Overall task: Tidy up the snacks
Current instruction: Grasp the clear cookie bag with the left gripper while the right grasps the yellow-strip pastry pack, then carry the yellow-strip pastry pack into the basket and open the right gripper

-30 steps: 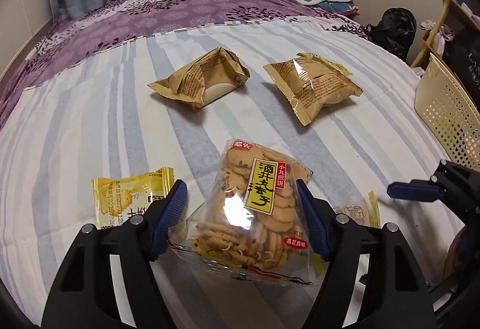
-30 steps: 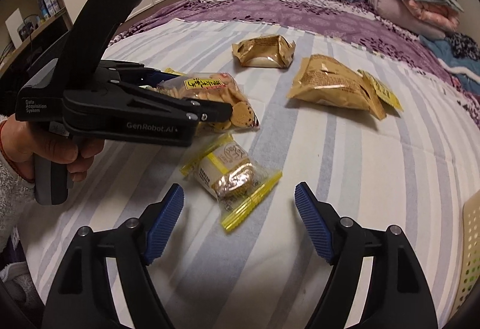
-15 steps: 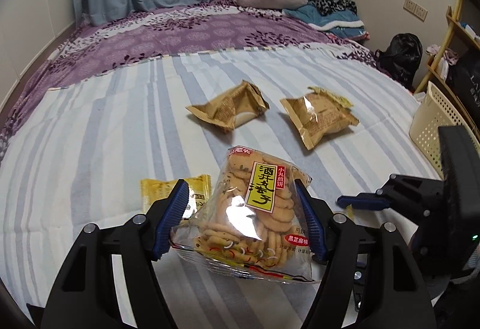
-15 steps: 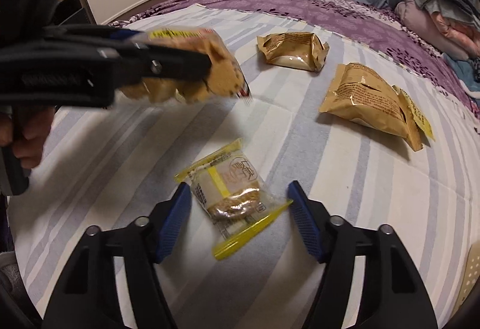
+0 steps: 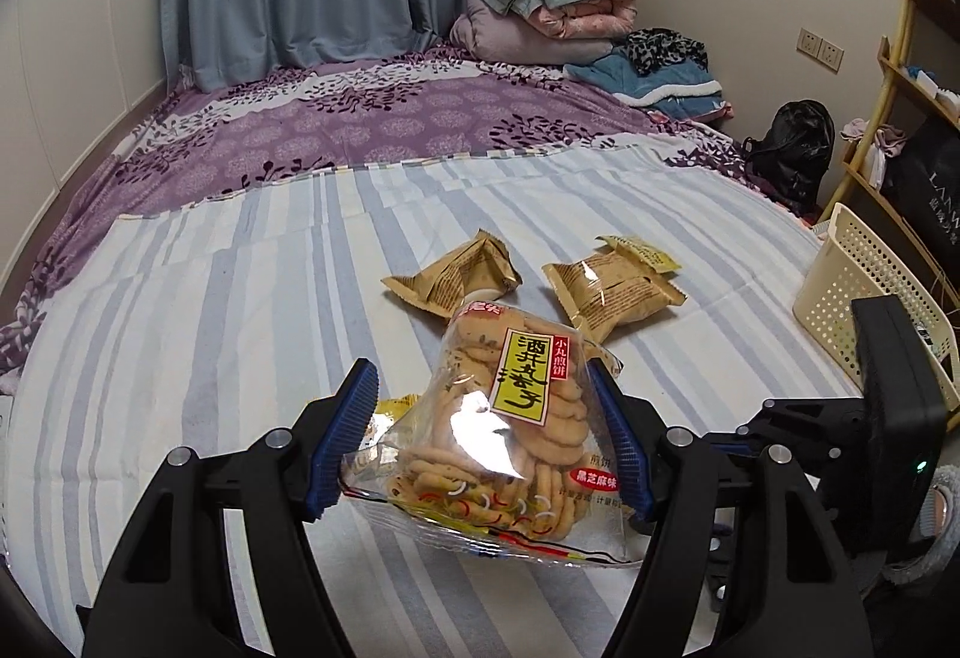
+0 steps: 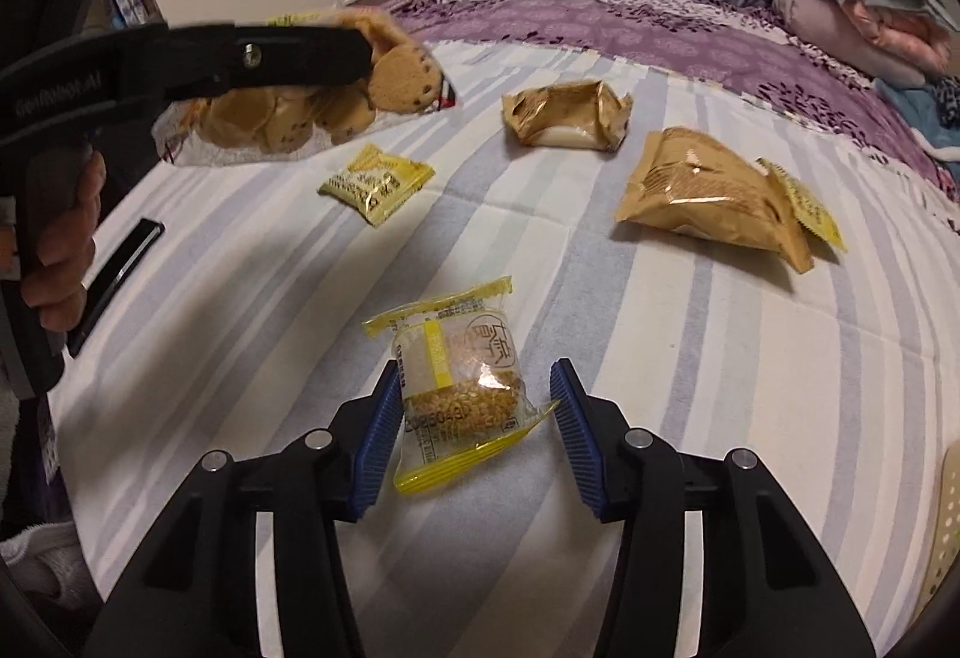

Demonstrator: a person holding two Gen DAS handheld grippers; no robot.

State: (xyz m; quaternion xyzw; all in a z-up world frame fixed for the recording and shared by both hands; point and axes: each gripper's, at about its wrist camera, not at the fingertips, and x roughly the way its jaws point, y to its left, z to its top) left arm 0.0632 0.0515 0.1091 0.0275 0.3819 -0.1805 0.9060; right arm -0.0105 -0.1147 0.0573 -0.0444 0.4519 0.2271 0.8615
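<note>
Left gripper point(image 5: 489, 433) clamped on the cracker bag point(image 5: 513, 433), lifted clear of the striped bedsheet point(image 5: 240, 298).

Raised for transfer — probably to the perforated basket point(image 5: 852, 298) at right. Label reads "小丸煎饼", "黑芝麻味". Right gripper point(image 6: 477, 433) spread open, jaws straddling the yellow-edged snack packet point(image 6: 459, 394) — pre-grasp; its print is unreadable.

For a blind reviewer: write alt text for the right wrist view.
The right gripper straddles a clear yellow-edged snack packet on the striped bedsheet, jaws open. At upper left, the left gripper holds a clear cookie bag aloft.
</note>
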